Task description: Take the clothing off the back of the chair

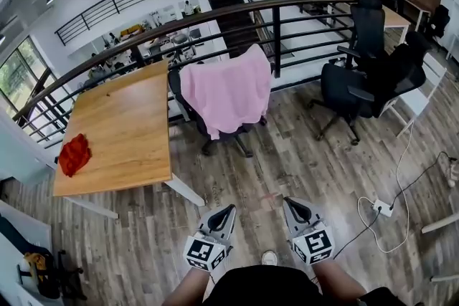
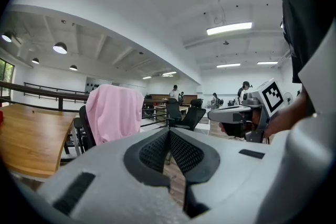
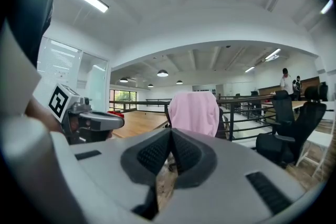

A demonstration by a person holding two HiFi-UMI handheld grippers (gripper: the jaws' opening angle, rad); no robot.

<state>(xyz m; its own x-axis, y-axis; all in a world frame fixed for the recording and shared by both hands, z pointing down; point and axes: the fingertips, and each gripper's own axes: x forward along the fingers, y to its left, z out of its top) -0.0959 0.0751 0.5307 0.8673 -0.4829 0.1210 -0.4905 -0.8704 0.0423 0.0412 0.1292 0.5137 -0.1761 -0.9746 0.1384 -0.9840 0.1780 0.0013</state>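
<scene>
- Pink clothing (image 1: 226,89) is draped over the backrest of the black chair (image 1: 212,131), beside the wooden table (image 1: 122,132), so it can probably be lifted straight off.
- The left gripper (image 1: 228,211) and right gripper (image 1: 289,204) are held low, well apart from the chair. Their jaws are pressed together and empty, as nothing is within reach yet.

The clothing (image 1: 226,93) is plain soft pink, and the chair (image 2: 84,126) under it is black. The table (image 1: 122,132) is light brown wood, and the cloth (image 1: 74,154) on it is bright red. The floor (image 1: 287,161) is grey-brown planks. The left gripper (image 1: 229,208) and right gripper (image 1: 287,201) are pale grey with black dotted pads (image 2: 155,152) — the cube (image 1: 204,252) on each has black-and-white squares. The railing (image 1: 276,39) is black.
</scene>
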